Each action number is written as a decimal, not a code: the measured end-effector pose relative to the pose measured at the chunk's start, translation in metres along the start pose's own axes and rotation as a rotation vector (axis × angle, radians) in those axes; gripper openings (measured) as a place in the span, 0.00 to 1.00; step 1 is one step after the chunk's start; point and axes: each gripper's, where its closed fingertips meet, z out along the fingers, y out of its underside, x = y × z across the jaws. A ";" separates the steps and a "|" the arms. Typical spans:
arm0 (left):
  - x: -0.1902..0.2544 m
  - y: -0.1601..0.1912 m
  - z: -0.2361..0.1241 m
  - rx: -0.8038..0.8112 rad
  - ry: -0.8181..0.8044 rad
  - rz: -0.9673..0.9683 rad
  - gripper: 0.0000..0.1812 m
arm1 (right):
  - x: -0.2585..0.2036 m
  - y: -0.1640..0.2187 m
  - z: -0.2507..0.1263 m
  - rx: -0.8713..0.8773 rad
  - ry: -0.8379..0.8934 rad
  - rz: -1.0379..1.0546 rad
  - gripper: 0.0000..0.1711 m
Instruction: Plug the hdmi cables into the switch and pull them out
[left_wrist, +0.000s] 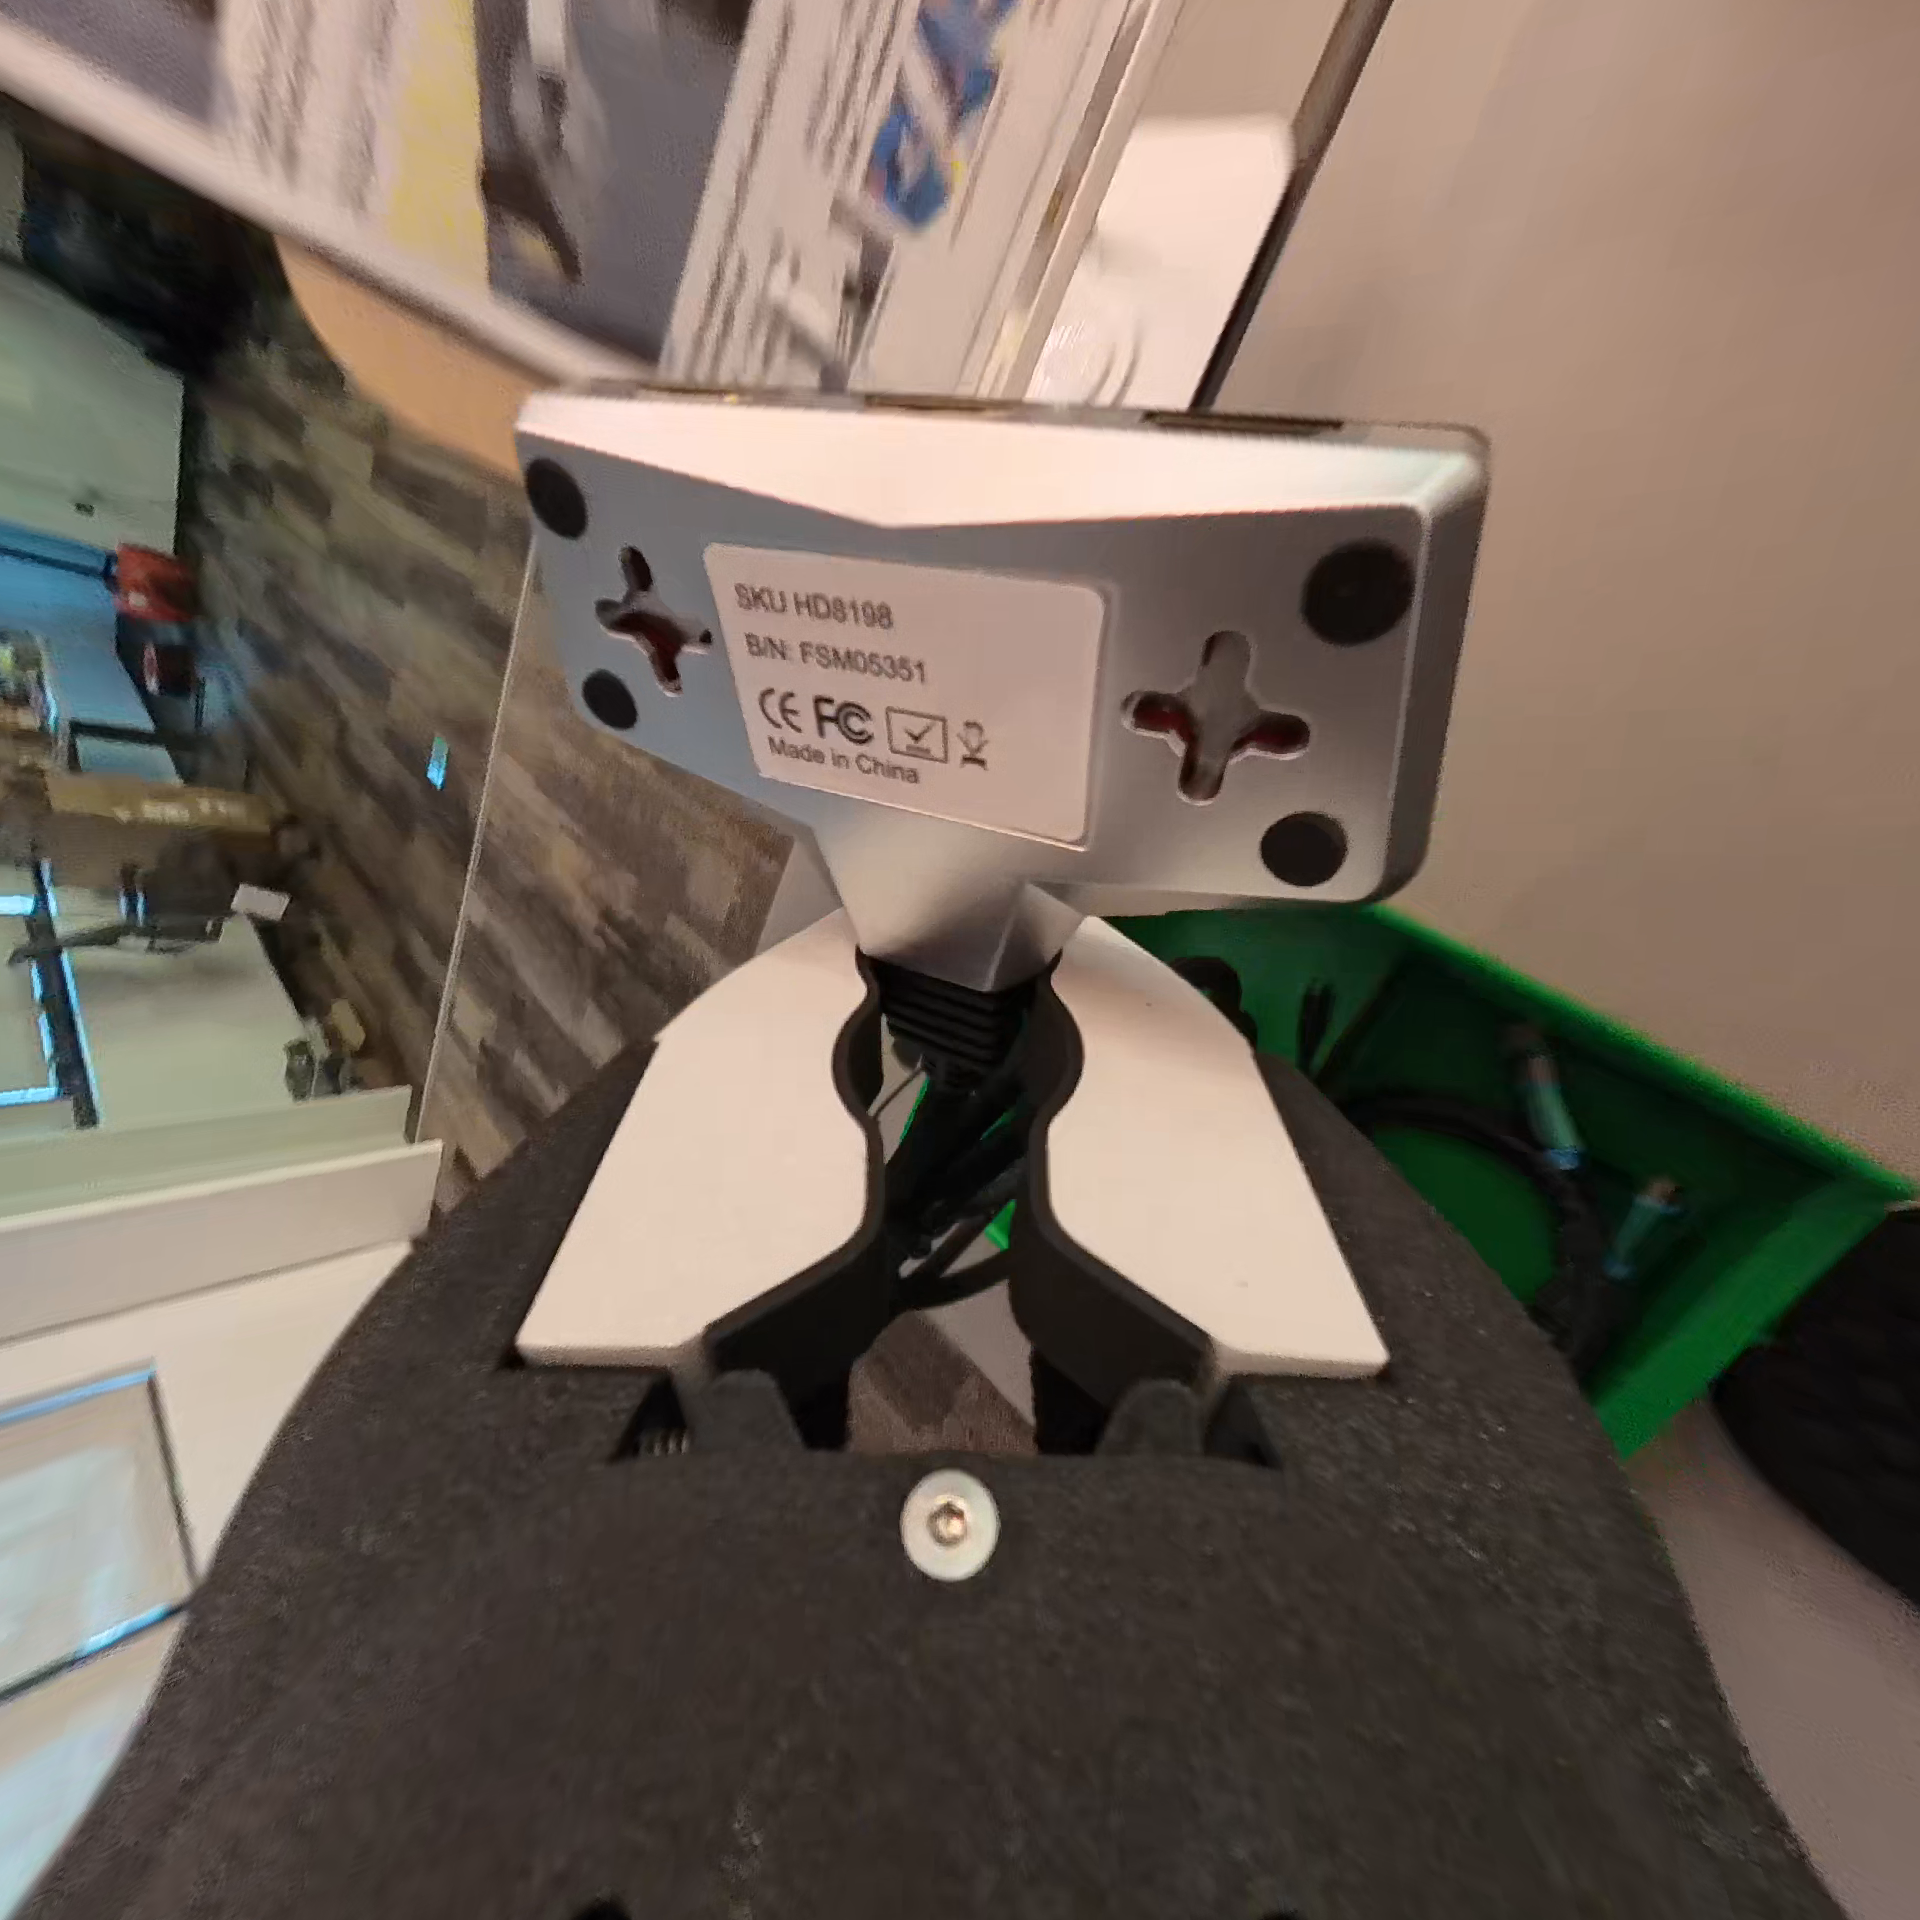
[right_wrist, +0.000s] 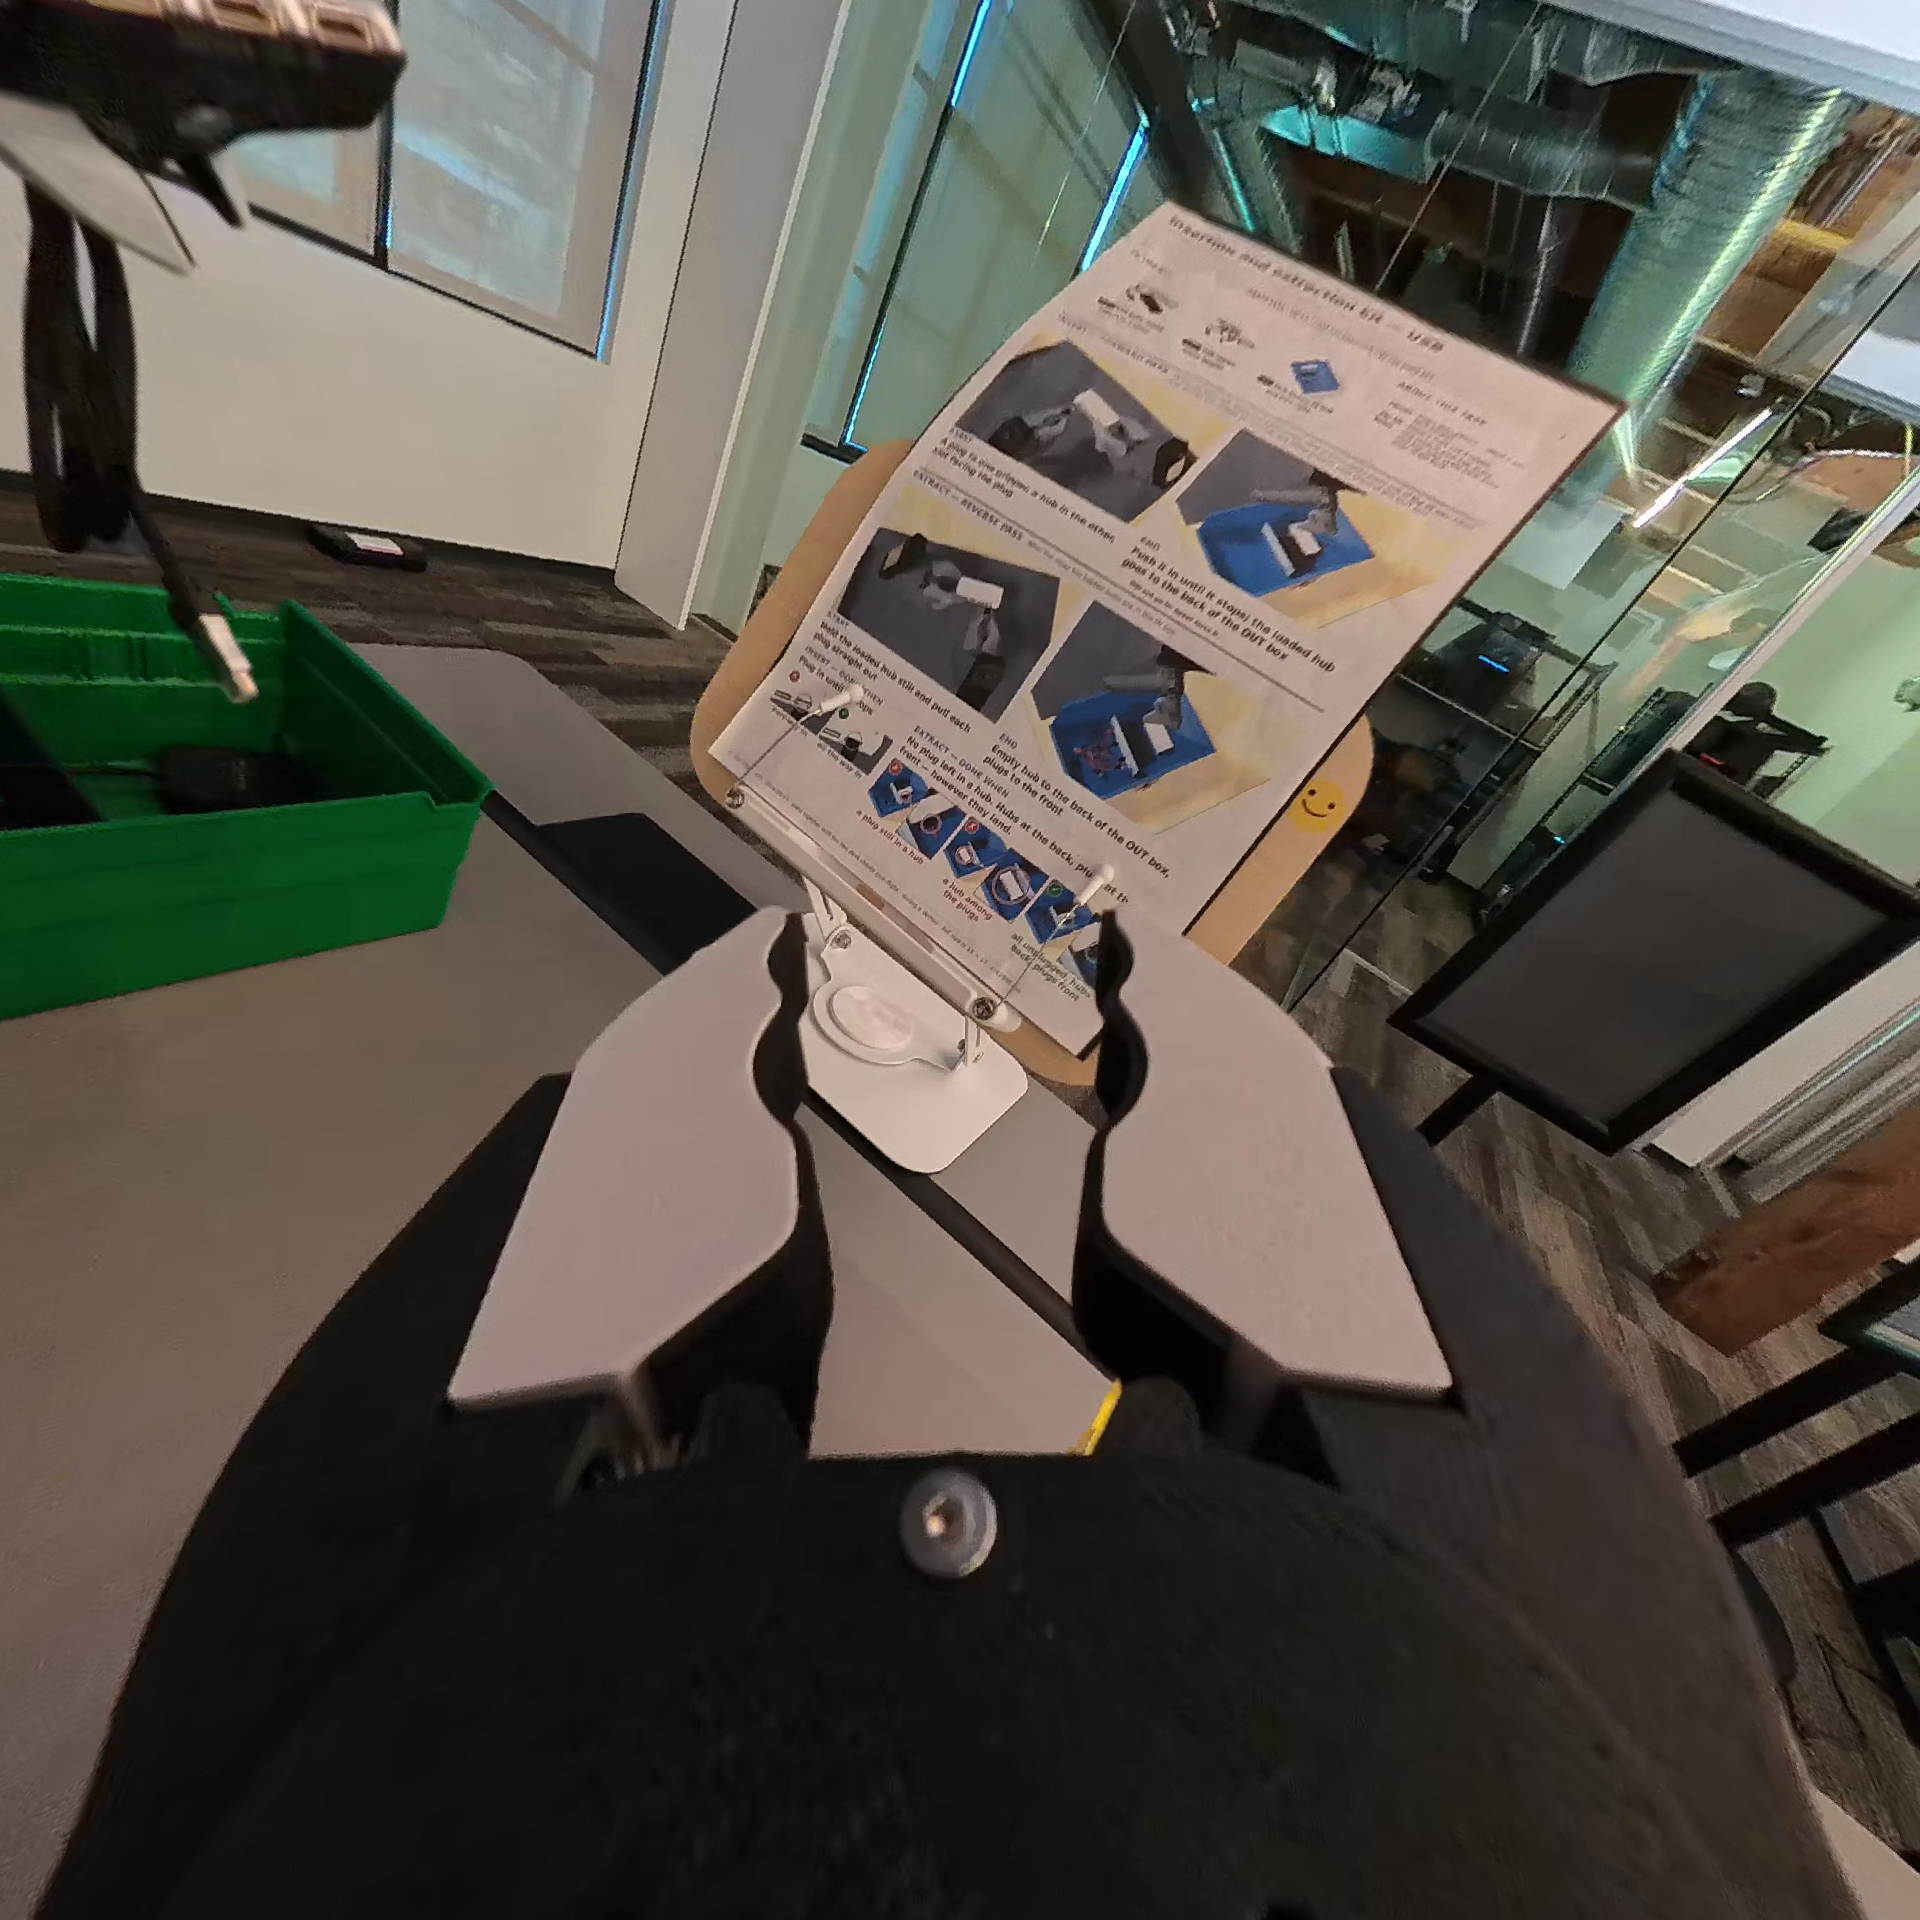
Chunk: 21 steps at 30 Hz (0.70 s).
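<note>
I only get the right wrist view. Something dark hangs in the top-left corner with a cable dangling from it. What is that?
Observer: That is the silver switch. In the left wrist view, the left hand-held gripper is shut on its narrow cable end.
Operator: Which side of it faces that camera?
Observer: Its underside, with a white sticker and four black feet.
Operator: And what lies in the green bin?
Observer: Dark cables with metallic plugs.
</note>
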 end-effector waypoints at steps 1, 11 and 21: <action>0.007 -0.018 -0.010 0.026 0.020 0.017 0.13 | 0.002 -0.003 -0.003 0.006 0.002 0.002 0.31; 0.175 -0.125 0.031 0.162 0.409 0.277 0.12 | 0.041 -0.015 -0.044 0.046 0.052 0.061 0.31; 0.257 -0.081 0.157 -0.013 0.526 0.405 0.12 | 0.062 0.001 -0.051 0.022 0.032 0.163 0.31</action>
